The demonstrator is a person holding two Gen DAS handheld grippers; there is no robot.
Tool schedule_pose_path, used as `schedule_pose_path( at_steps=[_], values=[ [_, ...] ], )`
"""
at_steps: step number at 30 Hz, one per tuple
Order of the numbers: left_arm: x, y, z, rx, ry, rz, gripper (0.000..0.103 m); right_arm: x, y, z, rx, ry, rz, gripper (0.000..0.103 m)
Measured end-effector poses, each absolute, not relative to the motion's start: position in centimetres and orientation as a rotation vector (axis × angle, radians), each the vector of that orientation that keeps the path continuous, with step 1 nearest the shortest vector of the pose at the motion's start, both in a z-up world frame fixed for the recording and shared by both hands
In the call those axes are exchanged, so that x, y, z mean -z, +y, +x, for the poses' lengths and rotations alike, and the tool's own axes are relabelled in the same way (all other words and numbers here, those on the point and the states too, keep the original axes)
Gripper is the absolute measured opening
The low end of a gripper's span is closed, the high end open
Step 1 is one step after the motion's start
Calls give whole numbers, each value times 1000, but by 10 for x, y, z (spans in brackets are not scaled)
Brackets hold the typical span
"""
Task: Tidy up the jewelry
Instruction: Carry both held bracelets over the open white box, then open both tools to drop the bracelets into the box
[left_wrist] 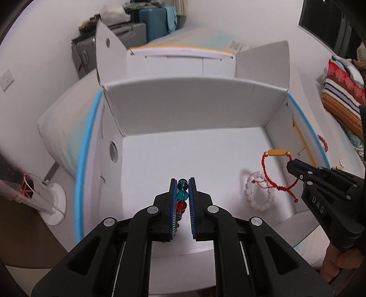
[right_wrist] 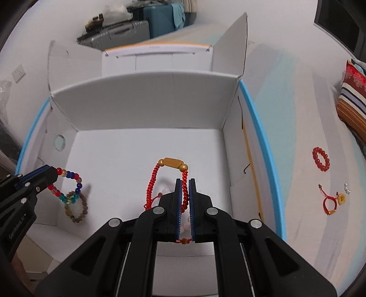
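Both claws hang over the open white cardboard box (right_wrist: pixel 141 102). The left claw (left_wrist: pixel 183 182) is clamped on a multicoloured glass-bead bracelet (right_wrist: pixel 68 185), the right claw (right_wrist: pixel 185 182) on a red braided cord bracelet with a gold bar (right_wrist: pixel 172 162). Lower each close to the box floor, clear of the pale pink bead bracelet (left_wrist: pixel 256 194) and brown wooden-bead bracelet (right_wrist: pixel 76 209) inside, before parting the pads.

White walls (left_wrist: pixel 34 45) enclose the room. A wall socket (left_wrist: pixel 5 80) sits at left. Grey and teal suitcases (left_wrist: pixel 146 20) stand stacked against the far wall, a blue cloth (left_wrist: pixel 171 18) draped over one. A striped cushion (right_wrist: pixel 352 102) lies at right. A dark window (left_wrist: pixel 320 20) occupies the upper right corner.
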State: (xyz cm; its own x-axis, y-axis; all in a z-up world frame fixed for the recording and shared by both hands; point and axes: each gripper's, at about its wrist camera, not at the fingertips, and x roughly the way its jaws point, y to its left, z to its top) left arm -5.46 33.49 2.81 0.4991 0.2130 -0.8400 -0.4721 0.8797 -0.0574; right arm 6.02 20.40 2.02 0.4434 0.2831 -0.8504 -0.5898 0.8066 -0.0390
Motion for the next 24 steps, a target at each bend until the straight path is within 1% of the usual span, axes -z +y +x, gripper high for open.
schedule_pose_path(
  at_steps=[7, 14, 15, 16, 18, 19, 20, 21, 22, 23, 24],
  values=[
    [-5, 341, -49, -442, 1024, -287, 9, -5, 209, 64, -528, 1004, -391, 5],
    [-4, 342, -46, -451, 1033, -280, 10, -1, 210, 64, -527, 1009, -382, 8],
    [-5, 342, -46, -455, 1033, -279, 10, -2, 210, 64, -530, 1011, -379, 11],
    [-5, 342, -46, -456, 1032, -277, 12, -3, 209, 63, -530, 1012, -375, 21],
    [-7, 340, -46, -442, 1032, -284, 13, -9, 206, 60, -530, 1002, -351, 32],
    [-9, 338, -47, -436, 1031, -286, 16, -13, 204, 59, -534, 993, -341, 38],
    [-11, 337, -48, -437, 1025, -286, 20, -19, 203, 57, -536, 982, -332, 40],
    [-14, 336, -49, -444, 1014, -284, 29, -23, 202, 57, -535, 974, -328, 47],
    [-16, 335, -51, -448, 1006, -280, 36, -28, 199, 55, -534, 959, -322, 52],
    [-20, 332, -52, -453, 995, -274, 42, -33, 198, 53, -533, 948, -318, 59],
    [-24, 330, -54, -455, 984, -270, 45, -39, 194, 52, -527, 932, -313, 67]
  ],
)
